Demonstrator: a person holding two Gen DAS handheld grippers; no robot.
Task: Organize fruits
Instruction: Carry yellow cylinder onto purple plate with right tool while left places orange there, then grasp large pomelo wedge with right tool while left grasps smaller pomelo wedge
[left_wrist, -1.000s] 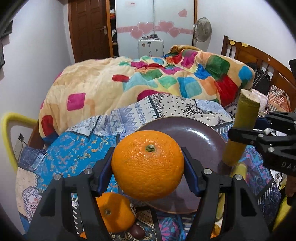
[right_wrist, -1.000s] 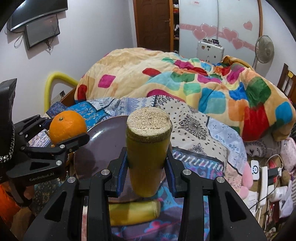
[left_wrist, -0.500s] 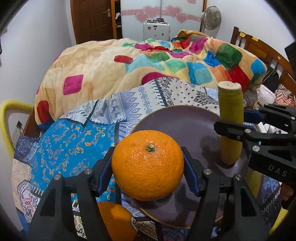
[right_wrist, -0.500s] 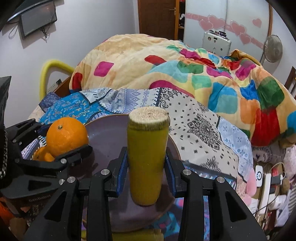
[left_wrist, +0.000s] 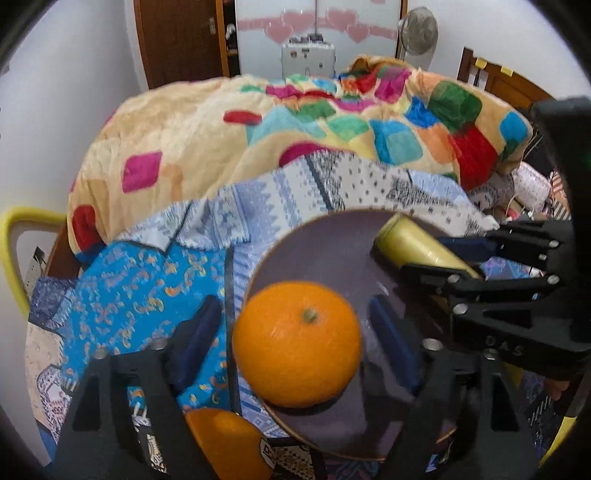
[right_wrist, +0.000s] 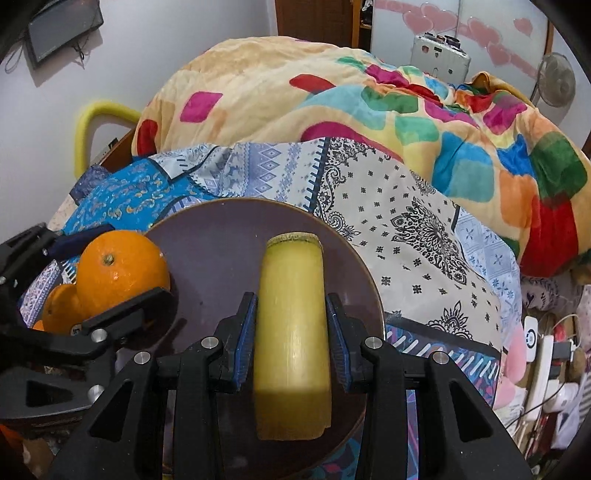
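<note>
Left gripper (left_wrist: 295, 332) has its jaws spread wide; the blue pads (left_wrist: 195, 336) stand clear of the orange (left_wrist: 297, 343) on both sides, so nothing is gripped. The orange sits between them on the near-left part of the dark brown plate (left_wrist: 332, 258), stem up, at the plate's left rim. The left wrist view is motion-blurred. The left gripper points forward and slightly down over the plate's near edge.

Right gripper (right_wrist: 291, 332) comes in from the plate's right side, angled low toward the plate centre. Its blue pads (right_wrist: 245, 332) sit on either side of the yellow sugarcane piece (right_wrist: 291, 332); the left pad seems to touch it, the right pad shows a thin gap, so whether it is clamped cannot be told. The sugarcane piece lies lengthwise along the fingers, its cut fibrous end pointing far, resting over the right half of the plate. In the left wrist view the same piece (left_wrist: 417, 247) lies tilted on the plate's far-right part.

A second orange (left_wrist: 225, 443) lies off the plate, near-left, on the patterned bedsheet (right_wrist: 388, 206). The plate rests on that bedsheet. A colourful patchwork blanket (right_wrist: 332, 92) is heaped on the far side of the bed. A standing fan (left_wrist: 417, 31) and a wooden door (left_wrist: 181, 37) are at the far wall.
</note>
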